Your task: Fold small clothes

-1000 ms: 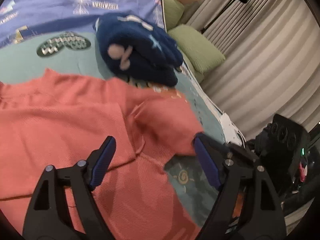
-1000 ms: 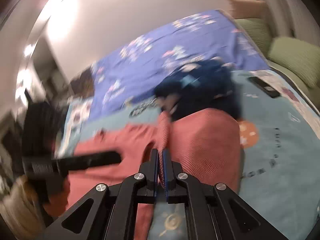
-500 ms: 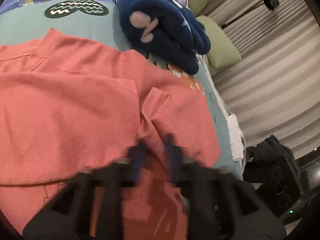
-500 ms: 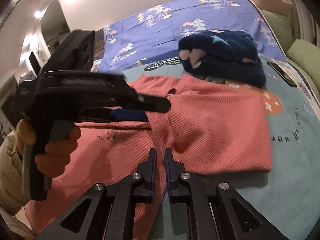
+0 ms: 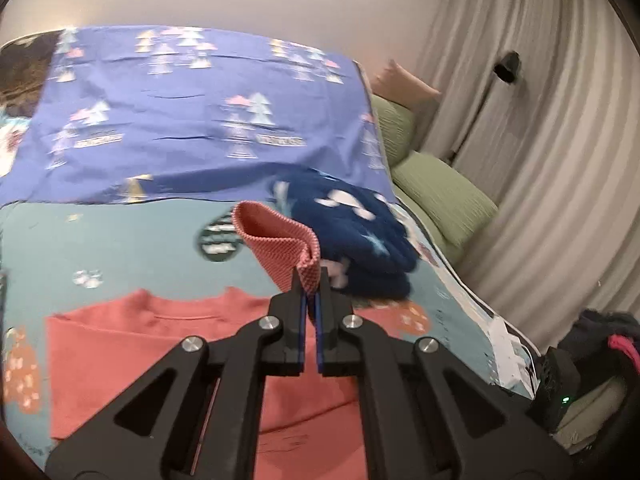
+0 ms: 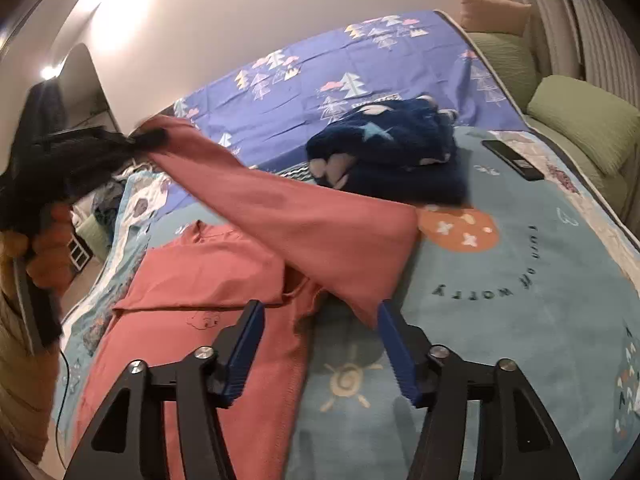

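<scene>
A small coral-red top (image 6: 208,276) lies on the teal bed cover (image 6: 520,256); it also shows in the left wrist view (image 5: 160,344). My left gripper (image 5: 310,292) is shut on the end of its sleeve (image 5: 280,240) and holds it lifted. In the right wrist view the left gripper (image 6: 136,140) stretches the sleeve (image 6: 312,216) up and to the left. My right gripper (image 6: 320,344) is open and empty, low over the cover, just in front of the sleeve's lower edge.
A folded dark-blue fleece garment (image 6: 396,156) lies behind the top on the bed. A black phone (image 6: 512,158) lies at the right. A purple sheet (image 5: 192,120) covers the far bed. Green cushions (image 6: 580,120) and curtains (image 5: 560,160) are on the right.
My left gripper has closed on the sleeve and lifted it up and left. My right gripper has let go of the fabric and opened wide.
</scene>
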`<state>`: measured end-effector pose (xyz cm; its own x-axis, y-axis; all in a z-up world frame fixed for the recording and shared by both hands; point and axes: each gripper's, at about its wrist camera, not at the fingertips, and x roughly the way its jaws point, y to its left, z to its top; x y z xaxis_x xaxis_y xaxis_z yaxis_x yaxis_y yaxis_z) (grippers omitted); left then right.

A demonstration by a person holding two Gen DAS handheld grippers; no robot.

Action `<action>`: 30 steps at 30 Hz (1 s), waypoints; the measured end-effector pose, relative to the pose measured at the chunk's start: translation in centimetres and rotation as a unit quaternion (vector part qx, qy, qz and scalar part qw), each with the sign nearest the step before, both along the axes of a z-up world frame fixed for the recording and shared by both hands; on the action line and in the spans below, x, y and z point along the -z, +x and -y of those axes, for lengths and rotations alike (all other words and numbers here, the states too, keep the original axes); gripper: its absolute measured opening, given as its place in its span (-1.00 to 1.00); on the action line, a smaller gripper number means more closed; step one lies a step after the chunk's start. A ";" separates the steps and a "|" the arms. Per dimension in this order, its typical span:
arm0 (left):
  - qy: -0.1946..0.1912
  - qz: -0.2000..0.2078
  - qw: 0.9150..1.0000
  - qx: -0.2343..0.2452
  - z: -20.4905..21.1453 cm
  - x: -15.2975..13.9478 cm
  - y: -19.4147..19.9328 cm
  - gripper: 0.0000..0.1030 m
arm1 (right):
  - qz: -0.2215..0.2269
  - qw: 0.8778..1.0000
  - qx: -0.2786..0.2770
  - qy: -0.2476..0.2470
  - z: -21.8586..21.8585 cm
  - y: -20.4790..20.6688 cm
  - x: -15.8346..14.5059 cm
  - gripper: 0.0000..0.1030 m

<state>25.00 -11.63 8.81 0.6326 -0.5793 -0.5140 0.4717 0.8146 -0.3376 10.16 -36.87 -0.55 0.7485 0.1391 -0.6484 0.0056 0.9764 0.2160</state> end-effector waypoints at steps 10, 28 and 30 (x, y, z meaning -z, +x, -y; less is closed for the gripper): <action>0.009 -0.074 0.995 -0.069 -7.7 6.8 1.4 -0.92 | -0.059 0.996 -0.014 -0.059 -3.6 2.4 2.5 0.23; 0.015 -0.051 0.988 -0.144 -16.8 11.3 -1.8 -0.90 | -0.102 0.991 0.025 -0.078 -2.8 3.6 4.5 0.23; 0.024 -0.072 0.986 -0.147 -17.2 12.9 -1.5 -0.76 | -0.105 0.991 0.021 -0.078 -3.1 3.6 4.4 0.23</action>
